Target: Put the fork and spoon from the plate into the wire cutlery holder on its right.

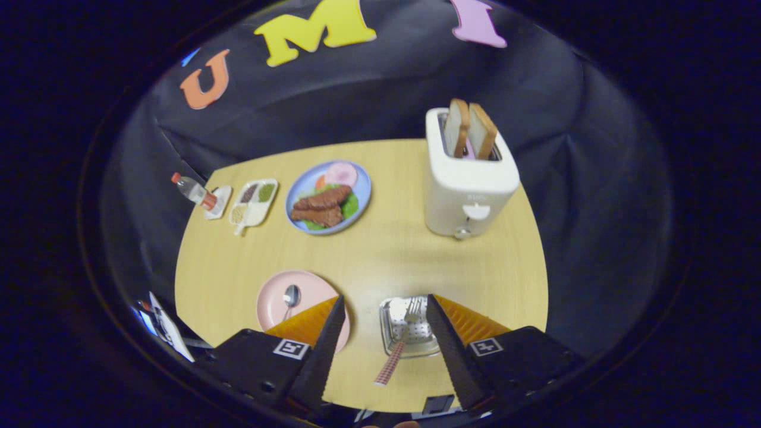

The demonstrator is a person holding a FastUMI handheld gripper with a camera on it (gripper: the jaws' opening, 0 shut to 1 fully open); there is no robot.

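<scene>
Gripper (385, 309) hangs above the near side of the tabletop (380, 255), fingers spread wide w/ nothing between them but bare wood and the fork's handle below. Released, not grasping anything.

Landmark = wire cutlery holder (410, 327), just inside the right finger. Fork (399, 342) already lies in it: tines up over the holder's perforated floor, checkered handle sticking out over the near rim toward the camera and resting tilted, prob. because the fork is longer than the holder. The right finger covers part of the holder's right side, so can't tell how the rim looks there.

Left of the holder sits the pink plate (309, 291), partly under the left finger. Spoon (291, 297) is on the plate, bowl away from the camera, handle pointing near. So approx half done: fork in, spoon to go.

Next move, by my read: swing left from the holder, drop over the spoon handle, pinch across it. Thin metal flat on a smooth plate, so it may slide.

Beyond the holder: white toaster (469, 184) w/ two bread slices (469, 129) up. Further left of it, a blue plate of food (328, 197), a divided condiment tray (254, 203) and a small bottle (193, 190); none in the way.
</scene>
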